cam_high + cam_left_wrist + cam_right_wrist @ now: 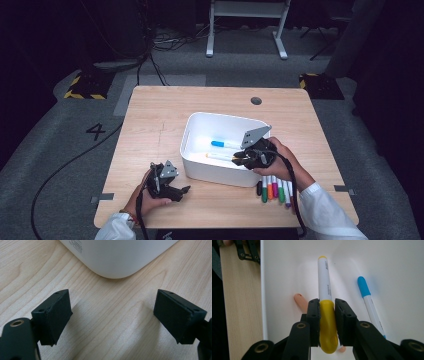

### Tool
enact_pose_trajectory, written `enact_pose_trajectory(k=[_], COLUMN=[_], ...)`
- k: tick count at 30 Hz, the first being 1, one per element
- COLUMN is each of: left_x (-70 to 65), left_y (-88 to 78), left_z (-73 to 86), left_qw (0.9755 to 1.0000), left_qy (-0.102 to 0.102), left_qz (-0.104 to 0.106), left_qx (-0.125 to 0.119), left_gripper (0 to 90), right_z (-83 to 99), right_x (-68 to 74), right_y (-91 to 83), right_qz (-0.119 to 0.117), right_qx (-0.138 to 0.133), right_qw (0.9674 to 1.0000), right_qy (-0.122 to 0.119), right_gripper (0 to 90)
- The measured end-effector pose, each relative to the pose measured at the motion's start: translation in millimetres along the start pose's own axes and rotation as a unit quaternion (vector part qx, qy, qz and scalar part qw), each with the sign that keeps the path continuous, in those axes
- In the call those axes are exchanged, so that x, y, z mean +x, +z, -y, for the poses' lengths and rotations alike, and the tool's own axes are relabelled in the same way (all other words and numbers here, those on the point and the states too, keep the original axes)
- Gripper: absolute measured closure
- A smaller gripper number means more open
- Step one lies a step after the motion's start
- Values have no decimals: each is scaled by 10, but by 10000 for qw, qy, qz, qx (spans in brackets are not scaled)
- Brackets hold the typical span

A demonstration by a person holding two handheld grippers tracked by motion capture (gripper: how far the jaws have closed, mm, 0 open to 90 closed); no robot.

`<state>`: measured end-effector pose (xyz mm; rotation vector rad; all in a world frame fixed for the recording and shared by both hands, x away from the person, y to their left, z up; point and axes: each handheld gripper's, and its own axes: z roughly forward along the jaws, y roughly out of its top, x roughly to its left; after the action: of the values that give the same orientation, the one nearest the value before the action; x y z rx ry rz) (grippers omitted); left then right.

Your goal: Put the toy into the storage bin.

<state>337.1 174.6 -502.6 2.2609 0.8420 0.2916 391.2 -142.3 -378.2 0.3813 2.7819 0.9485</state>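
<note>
A white bin (192,131) stands mid-table. My right gripper (239,159) reaches over its near right rim and is shut on the yellow cap of a yellow marker (323,282), whose white barrel points away over the bin floor (402,270). A blue-capped marker (368,302) lies on that floor beside it. A peach-coloured marker (299,302) lies partly hidden under the jaws. My left gripper (184,190) rests low on the table in front of the bin's near left corner (117,262), open with nothing between its pads (58,312).
Several coloured markers (274,190) lie side by side on the table just right of the bin's near corner, under the right forearm. The wooden table (150,115) has a round cable hole (256,100) at the back. Cables trail off the near edge.
</note>
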Motion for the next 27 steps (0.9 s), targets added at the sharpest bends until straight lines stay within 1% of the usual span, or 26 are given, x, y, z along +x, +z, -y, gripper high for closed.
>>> enact_pose_trajectory(k=[3,9,11,12,15,17,18,20,21,22,24,25,27], left_x=[0,0,0,0,0,0,0,0,0,0,0,0,0], left_y=[0,0,0,0,0,0,0,0,0,0,0,0,0], left_z=[0,0,0,0,0,0,0,0,0,0,0,0,0], left_qw=[10000,10000,10000,10000,10000,10000,10000,10000,10000,10000,10000,10000,10000], left_qy=[1,1,-2,-3,1,3,0,0,1,1,1,1,1], left_qz=[0,-1,6,5,0,-1,-1,0,0,-1,-1,1,0], left_qx=[0,-1,1,2,0,0,-1,-1,-2,-1,0,0,-1], left_gripper=[148,148,148,148,148,148,148,148,148,148,148,148,148], right_z=[-10,-10,-13,-12,-4,8,16,38,54,62,91,113,151], right_x=[25,22,25,24,11,7,-1,-9,-14,-11,-26,-38,-60], right_y=[5,9,9,8,-7,-34,-54,-112,-154,-184,-264,-314,-383], right_qz=[-72,-147,-86,-108,-45,-12,66,140,250,286,439,535,640], right_qx=[36,56,73,62,42,-26,-73,-140,-204,-234,-351,-406,-502], right_qw=[10000,9998,9999,9999,10000,10000,9999,9998,9994,9992,9981,9972,9958], right_qy=[-41,-72,-59,-25,-10,27,20,97,121,179,241,327,420], right_gripper=[747,736,700,692,630,598,581,566,543,527,500,487,444])
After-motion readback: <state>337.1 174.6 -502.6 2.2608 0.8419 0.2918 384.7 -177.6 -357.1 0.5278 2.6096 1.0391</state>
